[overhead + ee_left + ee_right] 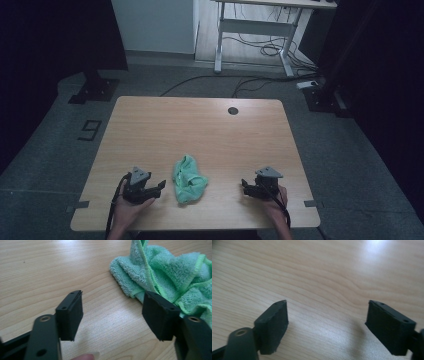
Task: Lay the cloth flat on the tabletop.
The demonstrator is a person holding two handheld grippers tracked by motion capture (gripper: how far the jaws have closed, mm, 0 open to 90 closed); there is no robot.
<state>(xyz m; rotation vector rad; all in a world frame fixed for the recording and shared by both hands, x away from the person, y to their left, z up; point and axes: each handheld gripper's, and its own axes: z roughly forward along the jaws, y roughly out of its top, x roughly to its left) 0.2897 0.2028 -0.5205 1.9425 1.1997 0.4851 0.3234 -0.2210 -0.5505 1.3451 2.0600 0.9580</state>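
Note:
A crumpled green towel (pixel 188 180) lies near the front middle of the wooden table (pixel 200 130). My left gripper (pixel 159 186) rests on the table just left of it, jaws wide apart with bare wood between them. In the left gripper view the towel (pixel 170 272) bunches at the upper right, its edge right behind the right jaw; whether they touch I cannot tell. My right gripper (pixel 245 185) sits to the right of the towel, a hand's width away, open. Between its jaws (pixel 327 315) there is only tabletop.
A dark round cable hole (pixel 233 110) sits near the table's far edge. Behind the table stand a white desk frame (pixel 255 30) and loose cables on the floor. Black stands flank the table at left and right.

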